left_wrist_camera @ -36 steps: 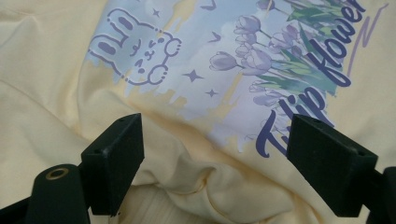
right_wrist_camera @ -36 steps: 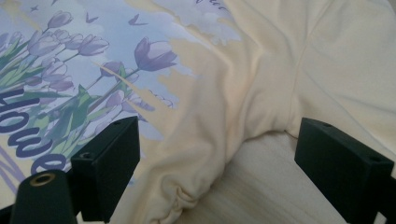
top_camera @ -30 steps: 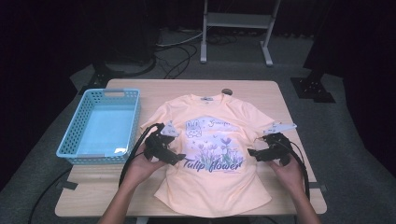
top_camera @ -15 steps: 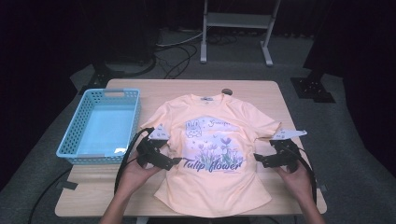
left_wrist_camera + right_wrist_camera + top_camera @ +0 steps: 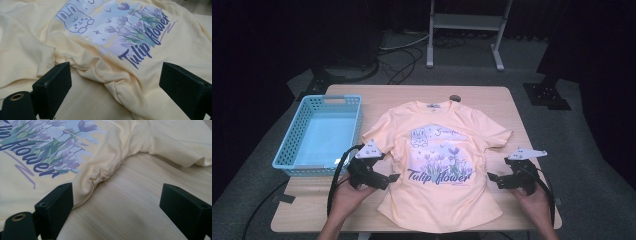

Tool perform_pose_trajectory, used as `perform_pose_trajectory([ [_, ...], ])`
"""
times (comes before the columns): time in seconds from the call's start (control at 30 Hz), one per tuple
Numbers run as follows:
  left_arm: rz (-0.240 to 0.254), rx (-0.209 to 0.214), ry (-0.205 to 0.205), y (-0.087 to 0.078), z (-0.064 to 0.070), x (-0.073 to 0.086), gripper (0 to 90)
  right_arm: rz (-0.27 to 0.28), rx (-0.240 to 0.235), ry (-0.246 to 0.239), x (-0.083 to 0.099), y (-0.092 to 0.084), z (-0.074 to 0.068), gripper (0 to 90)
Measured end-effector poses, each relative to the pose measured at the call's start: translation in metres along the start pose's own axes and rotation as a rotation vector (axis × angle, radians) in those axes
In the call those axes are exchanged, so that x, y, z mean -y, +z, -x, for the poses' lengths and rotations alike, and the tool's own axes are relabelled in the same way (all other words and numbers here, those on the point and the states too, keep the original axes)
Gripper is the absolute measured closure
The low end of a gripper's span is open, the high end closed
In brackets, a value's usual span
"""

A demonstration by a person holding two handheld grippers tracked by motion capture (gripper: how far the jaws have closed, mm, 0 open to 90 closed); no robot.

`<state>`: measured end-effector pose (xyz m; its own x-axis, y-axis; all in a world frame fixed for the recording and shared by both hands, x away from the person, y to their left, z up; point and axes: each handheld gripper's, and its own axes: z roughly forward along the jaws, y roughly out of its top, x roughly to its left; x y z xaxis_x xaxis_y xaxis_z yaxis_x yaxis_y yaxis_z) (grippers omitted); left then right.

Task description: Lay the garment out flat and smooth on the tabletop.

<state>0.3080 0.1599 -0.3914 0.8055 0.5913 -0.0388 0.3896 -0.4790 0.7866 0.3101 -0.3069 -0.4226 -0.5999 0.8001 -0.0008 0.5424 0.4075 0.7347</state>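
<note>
Peach-yellow cotton, the T-shirt (image 5: pixel 442 165) lay face up and spread flat on the middle of the wooden worktop (image 5: pixel 492 97), collar away from the person, its tulip print (image 5: pixel 439 157) uppermost. Both side seams were bunched into soft folds, seen close in the two gripper views (image 5: pixel 117 82) (image 5: pixel 100 173).

At the shirt's left edge the left hand-held gripper (image 5: pixel 388 179) stood just beside the cloth, its jaws spread wide and having just been opening, with the rumpled seam lying between them but not pinched. At the right edge the right hand-held gripper (image 5: pixel 493 180) was likewise spread; the seam touched or nearly touched one jaw, and nothing was clamped.

Judgement: the step in hand appeared to be lining up on the two side edges for a fold. The next move would call for sliding each lower jaw under the seam, closing on the cloth alone, then lifting both sides evenly.

Beyond the left sleeve a blue basket (image 5: pixel 287 150) stood on the worktop.
</note>
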Motion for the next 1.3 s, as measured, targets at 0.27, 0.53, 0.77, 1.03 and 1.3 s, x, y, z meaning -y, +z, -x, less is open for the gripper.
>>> perform_pose_trajectory([
  [0.27, 0.037, -0.015, -0.029, -0.012, 0.003, 0.016, 10.2, 0.020, -0.002, 0.005, 0.013, -0.009, -0.003, 11.2],
  [0.53, 0.047, -0.023, -0.024, -0.019, 0.010, 0.029, 10.2, 0.042, 0.000, 0.014, 0.026, -0.018, -0.005, 11.2],
  [0.77, 0.075, -0.029, -0.033, -0.031, 0.016, 0.039, 10.2, 0.058, 0.005, 0.009, 0.032, -0.028, -0.007, 11.2],
  [1.03, 0.105, -0.043, -0.043, -0.047, 0.022, 0.053, 10.2, 0.077, 0.010, 0.014, 0.042, -0.040, -0.010, 11.2],
  [1.3, 0.144, -0.052, -0.057, -0.060, 0.027, 0.064, 10.2, 0.095, 0.011, 0.028, 0.052, -0.049, -0.014, 11.2],
])
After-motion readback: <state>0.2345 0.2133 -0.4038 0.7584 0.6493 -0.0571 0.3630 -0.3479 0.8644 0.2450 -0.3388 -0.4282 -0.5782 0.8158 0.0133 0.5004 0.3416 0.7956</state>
